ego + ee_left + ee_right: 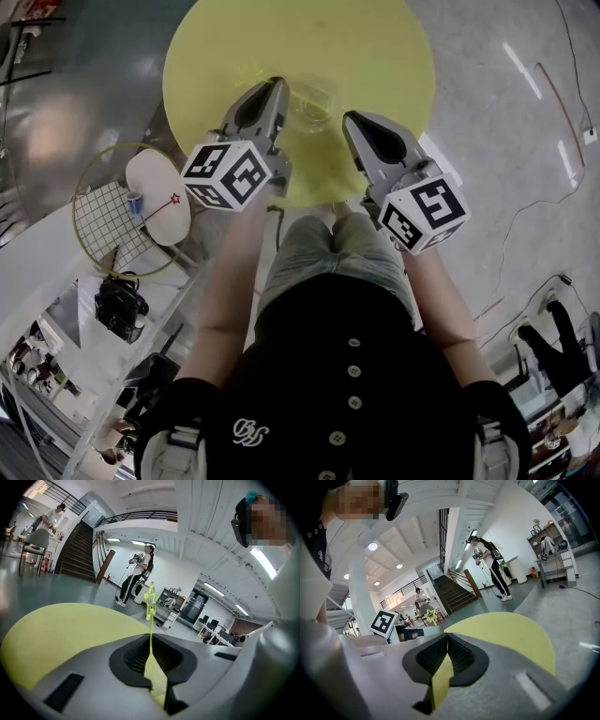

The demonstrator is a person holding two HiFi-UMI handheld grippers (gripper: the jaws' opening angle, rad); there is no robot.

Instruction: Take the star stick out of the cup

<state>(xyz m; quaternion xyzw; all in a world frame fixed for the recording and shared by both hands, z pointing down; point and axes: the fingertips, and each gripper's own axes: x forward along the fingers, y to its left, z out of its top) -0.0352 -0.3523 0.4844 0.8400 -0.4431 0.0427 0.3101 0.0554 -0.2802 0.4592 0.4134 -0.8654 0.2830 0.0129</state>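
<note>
The star stick (150, 603) is pinched in the closed jaws of the left gripper (151, 658), star end past the tips, over the yellow table (61, 630), just beside the clear cup (314, 101). The right gripper (446, 656) is closed, empty

Bright, sharp (edges seemingly fisheye-warped)

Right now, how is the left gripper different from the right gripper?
The left gripper is shut on the thin yellow-green star stick, which stands up between its jaws. The right gripper is shut on nothing. In the head view the left gripper sits left of the clear cup, and the right gripper sits to its right. Both are grey and hang over the yellow table.
</note>
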